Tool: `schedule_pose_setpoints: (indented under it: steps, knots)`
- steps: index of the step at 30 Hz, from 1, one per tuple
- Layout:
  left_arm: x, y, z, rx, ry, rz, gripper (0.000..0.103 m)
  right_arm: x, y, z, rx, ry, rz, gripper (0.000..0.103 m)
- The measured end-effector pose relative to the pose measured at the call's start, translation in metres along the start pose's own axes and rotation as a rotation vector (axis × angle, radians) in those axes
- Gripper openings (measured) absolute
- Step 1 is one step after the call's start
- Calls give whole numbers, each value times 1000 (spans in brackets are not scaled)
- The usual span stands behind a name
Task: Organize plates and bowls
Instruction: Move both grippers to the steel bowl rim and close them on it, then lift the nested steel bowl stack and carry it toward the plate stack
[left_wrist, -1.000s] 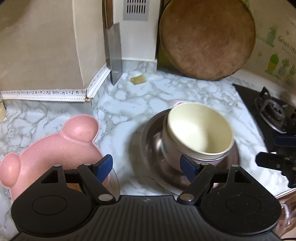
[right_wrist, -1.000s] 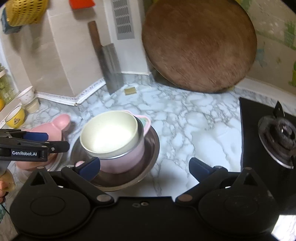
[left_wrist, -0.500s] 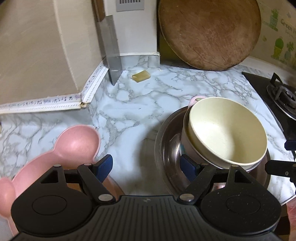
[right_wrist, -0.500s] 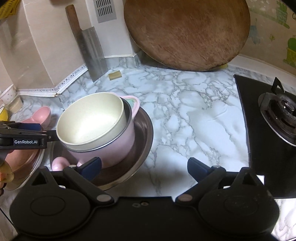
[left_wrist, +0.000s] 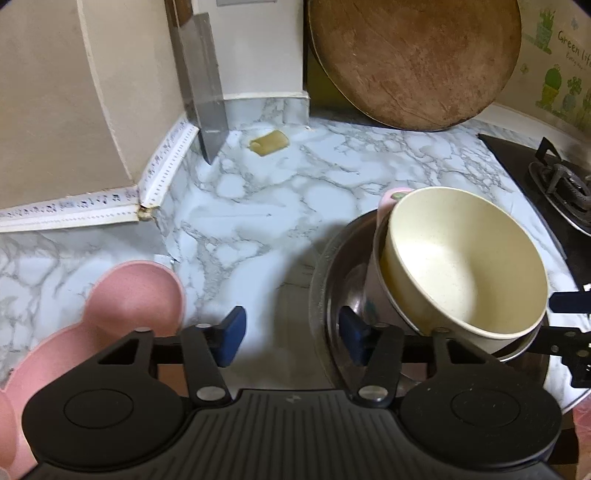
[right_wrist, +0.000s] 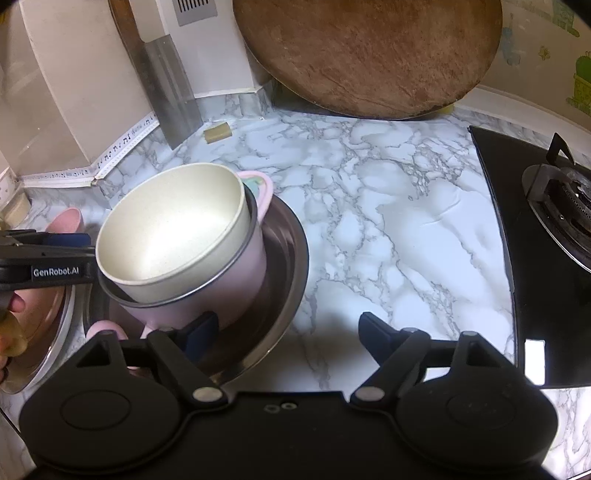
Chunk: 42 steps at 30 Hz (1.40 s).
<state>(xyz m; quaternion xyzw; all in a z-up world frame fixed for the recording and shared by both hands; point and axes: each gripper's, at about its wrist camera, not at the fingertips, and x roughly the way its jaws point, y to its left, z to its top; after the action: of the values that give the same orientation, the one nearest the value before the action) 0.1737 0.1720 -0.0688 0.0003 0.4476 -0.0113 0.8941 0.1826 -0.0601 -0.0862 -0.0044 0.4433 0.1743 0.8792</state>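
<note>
A cream bowl (right_wrist: 173, 229) sits nested in a pink handled pot (right_wrist: 207, 280), which stands tilted inside a steel basin (right_wrist: 284, 295) on the marble counter (right_wrist: 388, 240). The left gripper (left_wrist: 288, 334) is closing with the basin's near rim between its jaws — not yet pinched. The right gripper (right_wrist: 286, 332) is closing too, astride the basin's opposite rim. A pink bear-shaped plate (left_wrist: 122, 306) lies just beside, to the left.

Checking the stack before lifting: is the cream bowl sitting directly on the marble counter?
No, the cream bowl sits tilted inside a pink pot.
</note>
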Motion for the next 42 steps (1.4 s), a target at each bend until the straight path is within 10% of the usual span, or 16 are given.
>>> schedule_pose_setpoints:
  steps: [12,21,42]
  knots:
    - [9,2,9,-24,54,-99,15,13,2,1,17,62,21,48]
    - [7,-3,7,-18,50,-80,14,16,18,2,-69,66,-16,27]
    - [-44,-3,1,-69,-11,-31,14,-19,25,9,-169,-2,3,26]
